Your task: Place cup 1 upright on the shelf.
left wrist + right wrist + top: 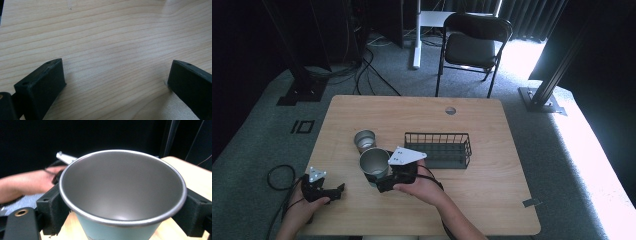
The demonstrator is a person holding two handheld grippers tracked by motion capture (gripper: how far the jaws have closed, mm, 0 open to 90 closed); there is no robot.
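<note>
Table [492, 200]: pale wood; it carries everything I name below.
Wire basket [438, 149]: black, open-topped, right of centre, just beside my right gripper.
Held cup [374, 164]: metal, wide rim, pale blue-green outside as my right gripper view shows [123, 187]; it sits left of the basket, toward the near edge. I cannot tell whether it rests on the table or is lifted.
Handling: I judge it light, rigid and rather slippery; a grip on the wall just under the rolled rim should stop it sliding.
Second cup [365, 140]: smaller, metal, upright, just behind the held one.
Right gripper [393, 176]: my jaws are clamped against opposite sides of the held cup.
Left gripper [334, 191]: near the left front corner, jaws spread wide over bare wood, holding nothing.
</note>
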